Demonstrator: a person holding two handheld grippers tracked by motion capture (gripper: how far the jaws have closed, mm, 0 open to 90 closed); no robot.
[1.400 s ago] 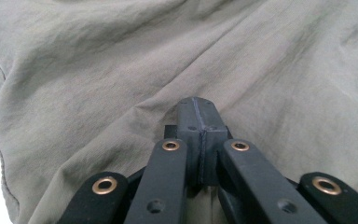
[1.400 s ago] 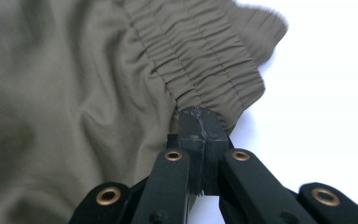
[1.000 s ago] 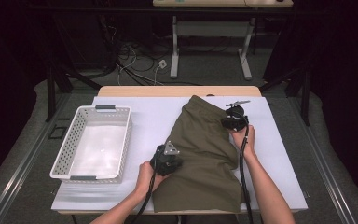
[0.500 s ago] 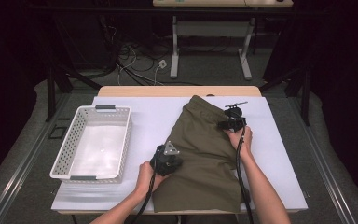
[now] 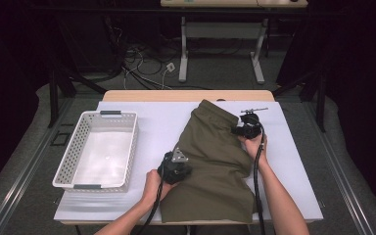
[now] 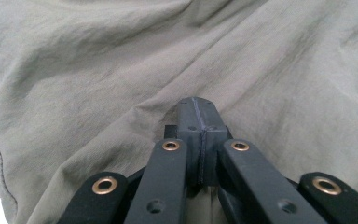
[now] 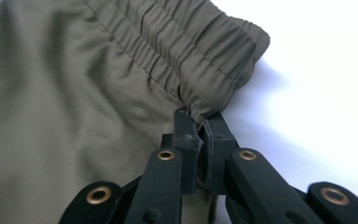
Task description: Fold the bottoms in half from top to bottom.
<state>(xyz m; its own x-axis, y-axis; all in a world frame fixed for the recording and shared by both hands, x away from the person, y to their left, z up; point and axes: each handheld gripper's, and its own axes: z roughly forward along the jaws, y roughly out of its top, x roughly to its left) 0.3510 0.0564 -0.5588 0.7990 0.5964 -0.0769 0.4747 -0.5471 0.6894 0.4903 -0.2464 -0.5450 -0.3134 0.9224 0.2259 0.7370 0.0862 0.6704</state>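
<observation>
An olive-green garment (image 5: pixel 215 161) lies spread on the white table cover (image 5: pixel 293 161), its elastic waistband (image 5: pixel 220 111) at the far end. My left gripper (image 5: pixel 186 166) rests at the garment's left edge. In the left gripper view its jaws (image 6: pixel 196 105) are pressed together, and creases in the cloth (image 6: pixel 121 70) run into the tips. My right gripper (image 5: pixel 235 131) is at the waistband's right corner. Its jaws (image 7: pixel 199 121) have just been closing and now pinch the gathered waistband edge (image 7: pixel 200 51).
A white perforated basket (image 5: pixel 68 161) stands on the left of the table. Bare white cover lies to the right of the garment and between it and the basket. Table legs and cables show on the floor beyond the far edge.
The right gripper has shifted slightly toward the person at the garment's right edge. The left gripper and the garment have stayed put.
</observation>
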